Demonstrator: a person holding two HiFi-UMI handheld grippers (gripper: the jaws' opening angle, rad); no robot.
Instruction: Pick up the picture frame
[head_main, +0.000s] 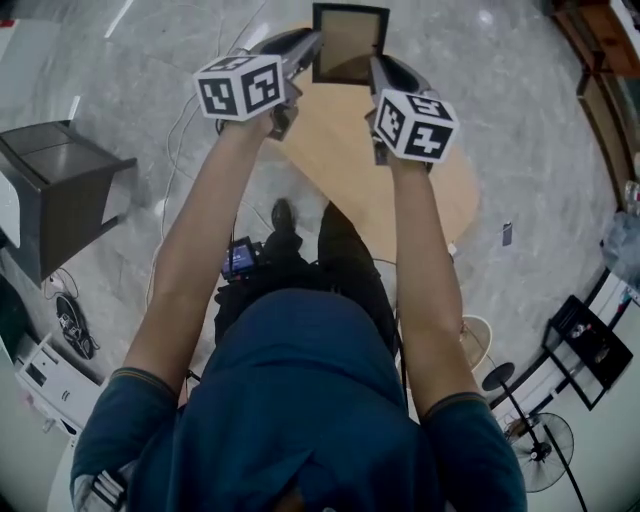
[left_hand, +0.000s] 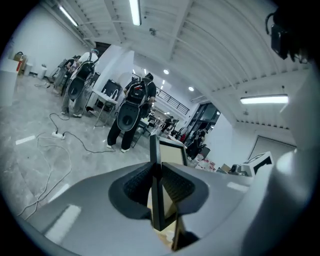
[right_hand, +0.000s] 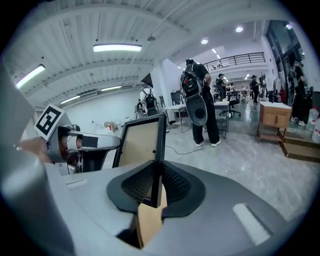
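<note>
The left tool (head_main: 303, 52) is pinching the left rim of the picture frame (head_main: 348, 45) and the right tool (head_main: 383, 78) is pinching the right rim, holding it over the worktop's (head_main: 420, 190) far edge. The frame is probably light, stiff and breakable, so rim grips are suiting it. The head view is showing both holds together, while each tool's own view is showing the rim seated between its pads.

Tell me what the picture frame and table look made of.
The picture frame has a thin matte black border, painted wood or plastic; its tan panel looks like fibreboard or card. The table has a pale tan top, probably wood laminate.
</note>
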